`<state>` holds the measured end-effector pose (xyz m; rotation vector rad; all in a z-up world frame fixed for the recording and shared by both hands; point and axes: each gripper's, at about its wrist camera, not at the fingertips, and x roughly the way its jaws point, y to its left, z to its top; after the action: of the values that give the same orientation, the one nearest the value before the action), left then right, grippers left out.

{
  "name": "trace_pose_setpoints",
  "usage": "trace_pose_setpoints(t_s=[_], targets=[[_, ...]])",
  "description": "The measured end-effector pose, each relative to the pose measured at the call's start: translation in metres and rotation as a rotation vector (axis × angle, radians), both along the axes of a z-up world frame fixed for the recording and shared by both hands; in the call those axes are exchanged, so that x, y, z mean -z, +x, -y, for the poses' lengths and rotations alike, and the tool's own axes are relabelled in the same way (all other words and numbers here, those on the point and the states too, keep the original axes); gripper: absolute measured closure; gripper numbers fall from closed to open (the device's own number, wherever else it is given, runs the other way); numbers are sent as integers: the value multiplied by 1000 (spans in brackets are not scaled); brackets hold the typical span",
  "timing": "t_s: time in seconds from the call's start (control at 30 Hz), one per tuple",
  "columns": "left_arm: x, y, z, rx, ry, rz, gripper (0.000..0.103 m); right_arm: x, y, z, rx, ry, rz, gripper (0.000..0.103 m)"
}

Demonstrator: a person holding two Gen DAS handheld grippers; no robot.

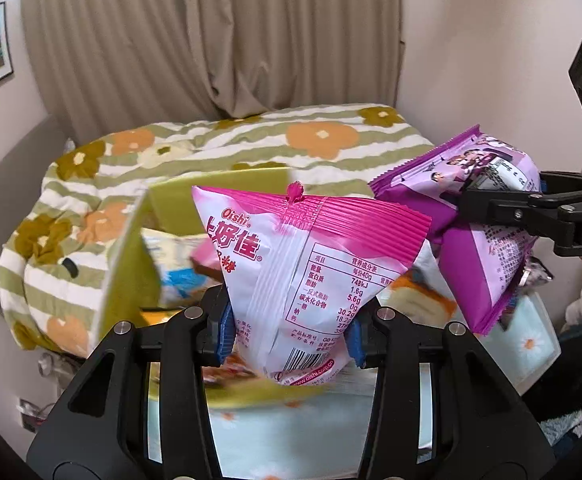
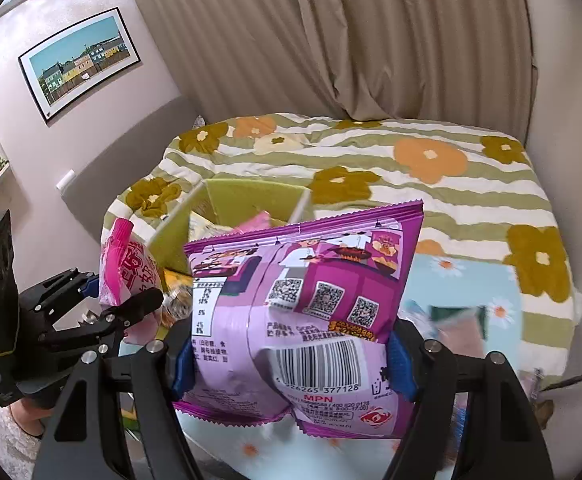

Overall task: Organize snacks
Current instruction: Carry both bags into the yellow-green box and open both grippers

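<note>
Beige curtain [image 2: 371, 40] behind floral bed [image 2: 431, 176]

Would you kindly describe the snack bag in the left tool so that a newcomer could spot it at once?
Start at the bed with the flowered striped quilt; in front of it stands a green box of snacks. Just before that box, the left tool grips a pink-and-white Oishi bag with a nutrition table. The neighbouring bag, held by the right tool, is purple instead.

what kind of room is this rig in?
Most likely a bedroom. A bed with a flower-print quilt fills the background, floor-length beige curtains hang behind it, and a framed picture is on the wall. Each gripper holds a snack bag above a green box.
</note>
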<state>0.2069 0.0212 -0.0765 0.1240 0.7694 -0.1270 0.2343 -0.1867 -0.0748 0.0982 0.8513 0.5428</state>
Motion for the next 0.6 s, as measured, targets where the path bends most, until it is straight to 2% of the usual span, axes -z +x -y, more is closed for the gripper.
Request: trace_pose_setpoints(t_s=[0.17, 0.37, 0.53, 0.6], targets=[[8, 37, -58, -14, 0, -47, 64, 3, 23, -50, 10, 5, -25, 32], [35, 84, -109, 7, -22, -145, 64, 16, 48, -98, 56, 3, -80, 32], [61, 115, -128, 61, -26, -221, 63, 29, 59, -118, 136, -5, -123, 32], [70, 122, -129, 83, -41, -257, 58, 34, 60, -122, 168, -6, -138, 32]])
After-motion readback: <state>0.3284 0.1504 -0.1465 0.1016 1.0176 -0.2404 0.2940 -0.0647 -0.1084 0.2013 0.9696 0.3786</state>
